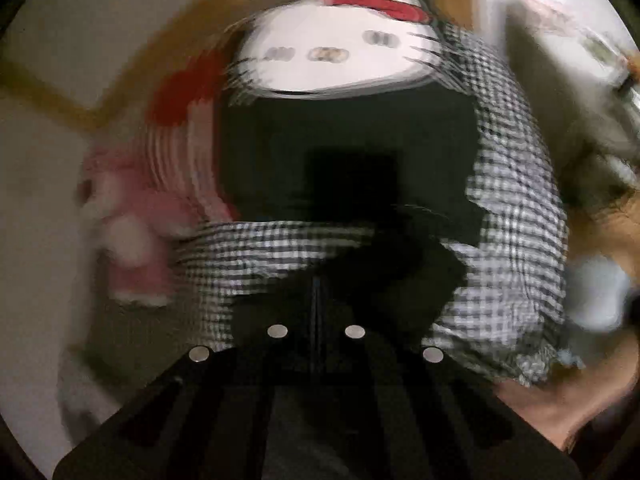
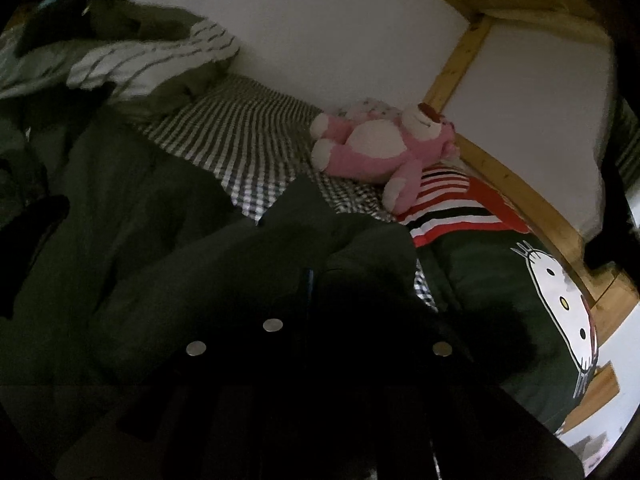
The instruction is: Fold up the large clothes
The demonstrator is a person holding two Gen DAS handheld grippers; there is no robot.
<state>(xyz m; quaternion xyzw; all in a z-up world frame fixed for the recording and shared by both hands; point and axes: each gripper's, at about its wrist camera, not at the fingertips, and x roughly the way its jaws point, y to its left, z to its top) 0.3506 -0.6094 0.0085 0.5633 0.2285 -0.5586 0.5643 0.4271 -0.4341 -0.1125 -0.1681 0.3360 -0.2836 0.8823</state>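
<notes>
A large dark green garment (image 2: 140,240) lies spread over the bed and bunches up over my right gripper (image 2: 309,280). That gripper is shut on a fold of it, and the cloth hides the fingertips. The left wrist view is blurred. In it my left gripper (image 1: 316,300) points steeply down, its fingers close together, and a dark piece of the garment (image 1: 404,252) is pinched at their tips and hangs above the checked sheet (image 1: 520,200).
A dark pillow with a white cat face (image 2: 560,300) (image 1: 332,60) and a pink plush toy (image 2: 380,148) (image 1: 132,232) lie near the wooden bed frame (image 2: 500,168). A pile of clothes (image 2: 120,52) sits at the far left. A hand (image 1: 560,408) shows at the lower right.
</notes>
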